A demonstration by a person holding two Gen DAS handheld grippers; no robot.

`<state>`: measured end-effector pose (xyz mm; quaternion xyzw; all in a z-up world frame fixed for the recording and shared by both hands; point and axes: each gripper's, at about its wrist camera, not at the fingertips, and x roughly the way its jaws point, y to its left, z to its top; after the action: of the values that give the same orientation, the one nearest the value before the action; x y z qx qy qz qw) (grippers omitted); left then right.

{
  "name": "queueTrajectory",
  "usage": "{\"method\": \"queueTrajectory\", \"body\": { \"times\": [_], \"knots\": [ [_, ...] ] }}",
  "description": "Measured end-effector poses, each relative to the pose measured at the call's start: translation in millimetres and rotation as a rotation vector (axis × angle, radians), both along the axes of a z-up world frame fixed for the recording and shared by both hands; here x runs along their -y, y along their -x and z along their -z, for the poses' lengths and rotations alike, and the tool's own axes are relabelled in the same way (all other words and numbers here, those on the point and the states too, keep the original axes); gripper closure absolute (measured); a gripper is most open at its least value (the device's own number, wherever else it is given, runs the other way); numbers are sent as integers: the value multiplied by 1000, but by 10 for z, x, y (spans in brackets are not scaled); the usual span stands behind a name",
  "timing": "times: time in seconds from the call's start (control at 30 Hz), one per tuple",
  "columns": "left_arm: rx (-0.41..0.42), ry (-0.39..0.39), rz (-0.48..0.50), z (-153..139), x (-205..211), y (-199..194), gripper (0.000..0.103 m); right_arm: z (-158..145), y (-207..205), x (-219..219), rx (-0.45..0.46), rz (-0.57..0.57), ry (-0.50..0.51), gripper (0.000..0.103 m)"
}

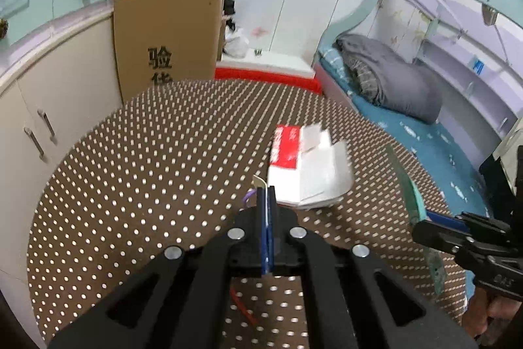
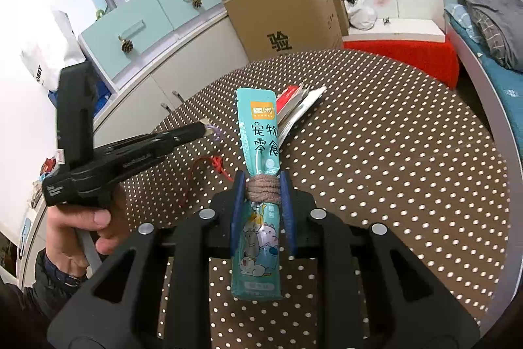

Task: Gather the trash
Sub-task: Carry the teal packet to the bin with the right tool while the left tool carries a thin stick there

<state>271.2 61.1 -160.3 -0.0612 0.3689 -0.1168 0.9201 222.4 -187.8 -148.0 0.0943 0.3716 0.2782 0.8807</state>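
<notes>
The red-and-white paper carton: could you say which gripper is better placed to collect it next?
Probably left: the left gripper, shut on a small tag, sits just before the carton; the right gripper clamps a teal snack pouch.

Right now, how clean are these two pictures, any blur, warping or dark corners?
Left wrist view: the red and white box is smeared by motion blur, the table edge bows from fisheye warp, corners are black. Right wrist view: the teal snack pouch is sharp with readable print; same warp and dark corners.
</notes>
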Motion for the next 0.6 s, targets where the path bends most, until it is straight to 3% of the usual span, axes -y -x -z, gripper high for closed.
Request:
{"method": "queueTrajectory", "body": {
  "times": [0.33, 0.6],
  "knots": [
    [135, 42, 93, -641, 474, 240, 102, -502, 146, 790, 114, 111, -56, 81],
    [181, 85, 253, -947, 1302, 420, 102, -750, 253, 1743, 182, 270, -83, 81]
  ]
}}
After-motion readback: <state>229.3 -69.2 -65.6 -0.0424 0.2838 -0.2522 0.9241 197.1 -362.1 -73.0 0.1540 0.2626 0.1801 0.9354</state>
